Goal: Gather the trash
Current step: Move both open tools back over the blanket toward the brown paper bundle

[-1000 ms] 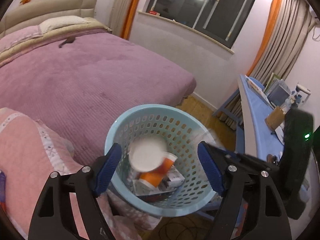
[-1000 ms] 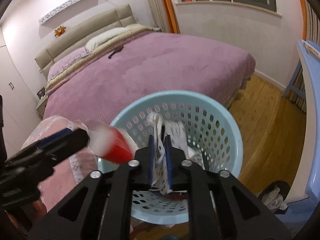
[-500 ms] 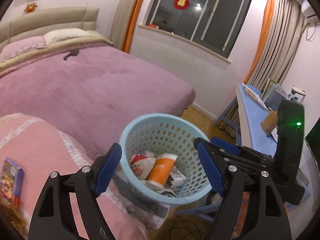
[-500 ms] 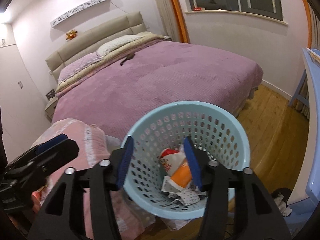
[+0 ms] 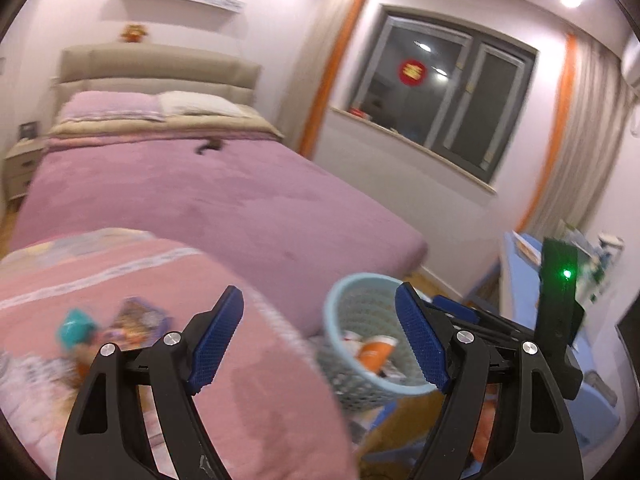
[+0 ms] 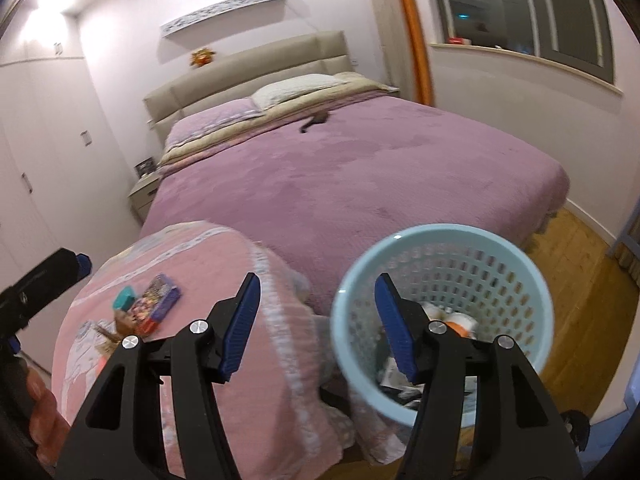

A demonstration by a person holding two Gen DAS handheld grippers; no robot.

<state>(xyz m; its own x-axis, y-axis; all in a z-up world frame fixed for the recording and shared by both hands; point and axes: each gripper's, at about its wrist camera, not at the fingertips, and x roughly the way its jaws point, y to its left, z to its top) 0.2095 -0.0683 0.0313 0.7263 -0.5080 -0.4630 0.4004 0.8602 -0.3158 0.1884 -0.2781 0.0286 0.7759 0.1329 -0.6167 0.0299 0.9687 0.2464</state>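
In a bedroom at night, we hold both claws above the foot of the purple bed, between one drop and the next pickup. Our left claw stands wide apart with nothing between its blue pads. Our right claw has just been opening and now also stands apart, empty, its right-hand pad in front of the basket's inside.

The pale blue basket sits at the corner of the bed, on the wooden floor side, and already carries trash: an orange-and-white cup and crumpled wrappers lie in its bottom.

More trash waits on the pink quilt just left of the basket: a small teal piece, a colourful flat packet touching or just beside it, and some brownish scraps nearer us, too blurred to name.

We judge the dropping step done and the reach back to the quilt in hand. The next move calls for swinging a claw left and down over the packet or the teal piece, jaws wide, and closing on one item without pinching the soft quilt beneath. The left wrist view is smeared, so fine placement looks better judged from the right.
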